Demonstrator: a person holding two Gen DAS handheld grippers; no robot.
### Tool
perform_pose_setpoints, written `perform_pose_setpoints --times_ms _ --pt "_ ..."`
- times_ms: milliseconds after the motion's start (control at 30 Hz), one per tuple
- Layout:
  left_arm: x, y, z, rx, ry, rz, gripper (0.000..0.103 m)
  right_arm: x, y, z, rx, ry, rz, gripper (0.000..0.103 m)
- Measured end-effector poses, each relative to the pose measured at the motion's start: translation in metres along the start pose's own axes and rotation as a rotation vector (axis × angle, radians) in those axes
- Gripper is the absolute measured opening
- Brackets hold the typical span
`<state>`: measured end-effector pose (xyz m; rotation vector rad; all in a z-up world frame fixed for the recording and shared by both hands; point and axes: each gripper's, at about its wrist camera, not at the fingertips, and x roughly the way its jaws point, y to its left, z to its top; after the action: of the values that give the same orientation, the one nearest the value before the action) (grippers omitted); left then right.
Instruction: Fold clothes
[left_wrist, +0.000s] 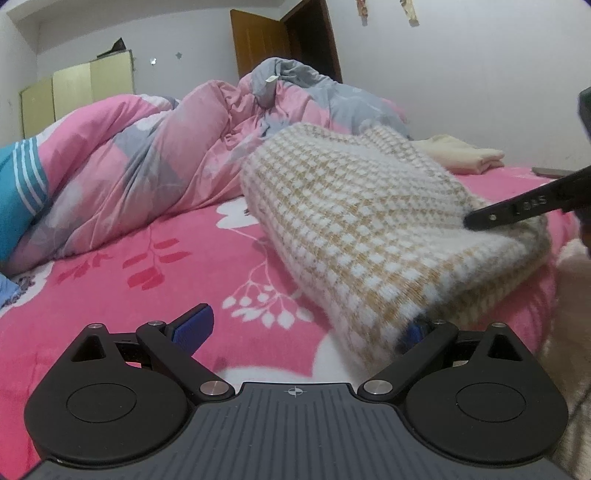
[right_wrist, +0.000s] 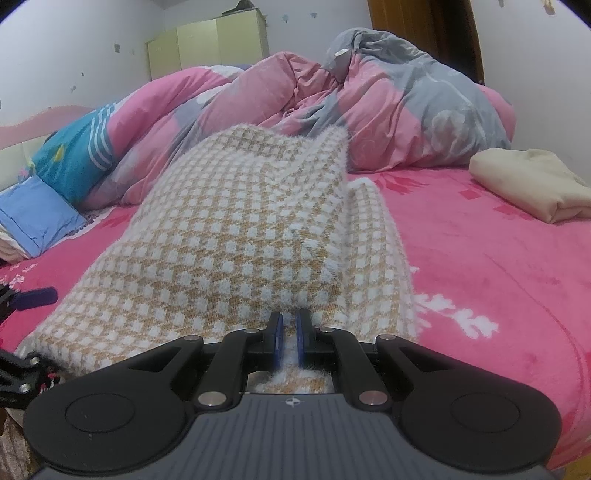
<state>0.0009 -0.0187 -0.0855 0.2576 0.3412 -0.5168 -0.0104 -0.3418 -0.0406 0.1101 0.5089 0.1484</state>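
The sweater (right_wrist: 236, 236) lies on the bed (right_wrist: 498, 266), partly folded, with its near edge lifted. The right gripper (right_wrist: 289, 341) has its fingers pressed together on that near hem, pinching the knit, probably to hold the fold in place. The left gripper (left_wrist: 303, 328) stands with fingers spread wide; its right finger is at the sweater's corner, the other over bare bed, so it holds nothing. I think it comes to take this corner. A folded cream cloth (right_wrist: 535, 184) lies well apart, near the quilt (right_wrist: 369, 103).
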Motion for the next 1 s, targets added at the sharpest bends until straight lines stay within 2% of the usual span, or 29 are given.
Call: perform_pose_setpoints --times_ms 133,267,367,500,533,600,667,733,800,833,867,933,1000 --pt "-0.024 0.006 -0.004 -0.021 0.015 -0.034 0.099 0.0 -0.002 -0.002 0.015 -0.009 0.009 0.005" --pt "-0.05 0.016 -0.002 -0.064 0.005 -0.025 0.097 -0.002 -0.002 -0.004 0.029 -0.015 0.013 0.005" --pt "-0.062 0.025 0.01 -0.165 -0.054 -0.069 0.09 -0.003 -0.001 -0.005 0.034 -0.019 0.016 0.005" --pt "-0.058 0.02 0.036 -0.218 -0.165 -0.132 0.076 -0.003 -0.003 -0.005 0.044 -0.021 0.023 0.005" --pt "-0.054 0.016 0.043 -0.214 -0.186 -0.149 0.073 -0.004 -0.003 -0.006 0.046 -0.022 0.025 0.005" --pt "-0.044 0.004 0.052 -0.179 -0.202 -0.179 0.059 -0.004 -0.004 -0.006 0.051 -0.023 0.028 0.005" --pt "-0.034 -0.009 0.058 -0.132 -0.203 -0.201 0.054 -0.003 -0.004 -0.006 0.052 -0.021 0.031 0.005" --pt "-0.02 -0.021 0.058 -0.074 -0.169 -0.212 0.047 -0.003 -0.005 -0.005 0.054 -0.02 0.033 0.005" --pt "-0.001 -0.03 0.048 -0.031 -0.084 -0.217 0.042 -0.003 -0.005 -0.005 0.054 -0.018 0.034 0.005" --pt "0.009 -0.034 0.038 -0.006 -0.045 -0.209 0.041 -0.002 -0.005 -0.005 0.054 -0.017 0.034 0.005" --pt "0.013 -0.038 0.029 0.03 -0.042 -0.193 0.041 -0.002 -0.006 -0.005 0.054 -0.016 0.035 0.005" --pt "0.011 -0.048 0.018 0.11 -0.076 -0.161 0.041 -0.002 -0.004 -0.003 0.045 -0.009 0.029 0.005" --pt "0.013 -0.047 0.018 0.109 -0.078 -0.162 0.041 -0.001 -0.003 0.0 0.024 0.008 0.019 0.005"
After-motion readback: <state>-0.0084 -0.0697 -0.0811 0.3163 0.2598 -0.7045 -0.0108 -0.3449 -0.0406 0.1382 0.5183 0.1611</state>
